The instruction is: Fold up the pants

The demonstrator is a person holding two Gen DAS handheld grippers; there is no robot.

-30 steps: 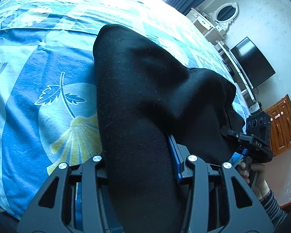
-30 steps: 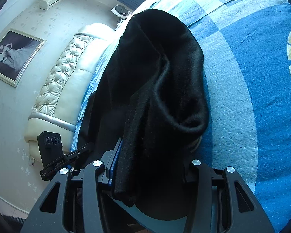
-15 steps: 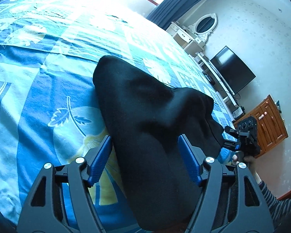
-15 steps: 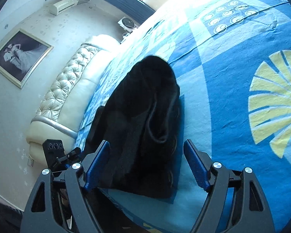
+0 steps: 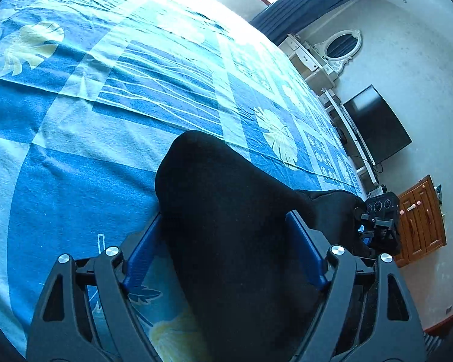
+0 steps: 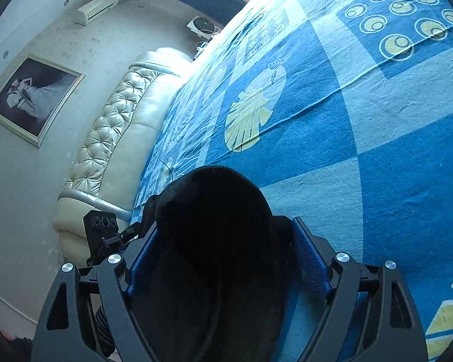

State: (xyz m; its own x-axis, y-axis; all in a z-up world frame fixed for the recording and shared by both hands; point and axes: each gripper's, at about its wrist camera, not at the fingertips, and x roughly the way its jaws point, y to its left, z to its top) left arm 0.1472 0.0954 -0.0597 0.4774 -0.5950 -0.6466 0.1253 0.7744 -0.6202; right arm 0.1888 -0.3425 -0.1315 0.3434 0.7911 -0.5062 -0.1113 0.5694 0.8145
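Black pants (image 5: pixel 226 187) lie bunched and folded on the blue patterned bedspread (image 5: pixel 75 181), near its front edge. My left gripper (image 5: pixel 223 215) straddles one end of them. Its jaws are opening, and the cloth lies loose between the blue pads (image 5: pixel 142 256) without being pinched. In the right wrist view the other end of the pants (image 6: pixel 214 205) sits between the jaws of my right gripper (image 6: pixel 225 223), which are also opening and do not clamp the cloth. Each gripper shows in the other's view: the right gripper (image 5: pixel 380 220) and the left gripper (image 6: pixel 101 229).
The bedspread (image 6: pixel 377 150) stretches far beyond the pants. A cream tufted headboard (image 6: pixel 111 138) and a framed picture (image 6: pixel 33 96) stand to the left. A television (image 5: pixel 374 123), a wooden cabinet (image 5: pixel 422 220) and a dresser with an oval mirror (image 5: pixel 341 45) line the right wall.
Both grippers were shut on the pants a second ago. Their jaws have since spread, the cloth has dropped onto the bed, and both have drawn back toward the near edge.
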